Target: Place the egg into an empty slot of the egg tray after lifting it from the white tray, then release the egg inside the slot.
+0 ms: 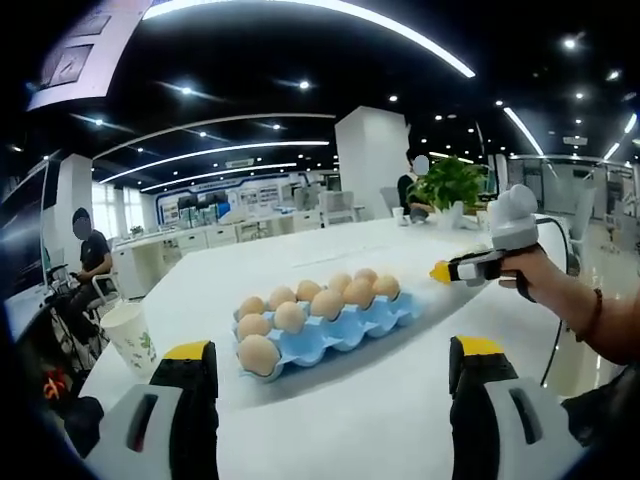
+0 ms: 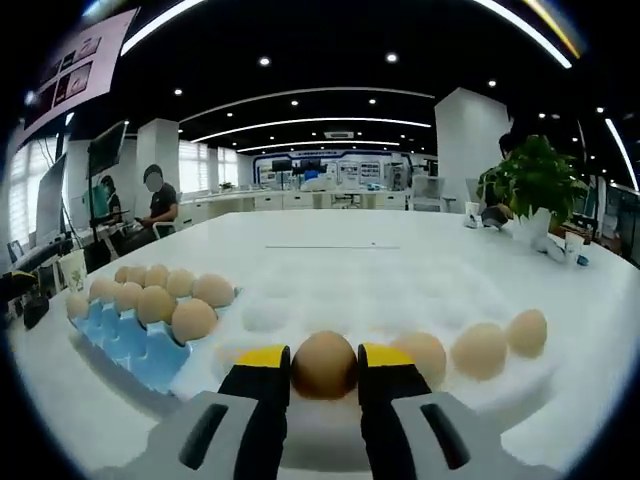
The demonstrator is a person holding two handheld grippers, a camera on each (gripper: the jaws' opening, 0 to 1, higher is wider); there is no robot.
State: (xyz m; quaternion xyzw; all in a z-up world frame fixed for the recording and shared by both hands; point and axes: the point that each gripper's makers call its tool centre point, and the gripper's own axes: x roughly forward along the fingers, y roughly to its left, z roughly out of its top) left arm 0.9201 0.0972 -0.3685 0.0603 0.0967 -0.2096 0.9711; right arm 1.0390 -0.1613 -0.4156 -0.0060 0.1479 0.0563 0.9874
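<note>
White table (image 2: 400, 260), right gripper (image 2: 324, 368) gripping egg (image 2: 323, 364)

Egg tray (image 2: 140, 335) sits on the counter (image 2: 400, 260), touching the white tray (image 2: 300, 300) to its right in my right gripper view. Three eggs (image 2: 480, 348) lie along the white tray's near edge; plant (image 2: 530, 180) far behind.

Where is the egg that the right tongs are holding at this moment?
In the right gripper view, the egg sits between the right tongs, over the white tray, with the blue egg tray to its left.
</note>
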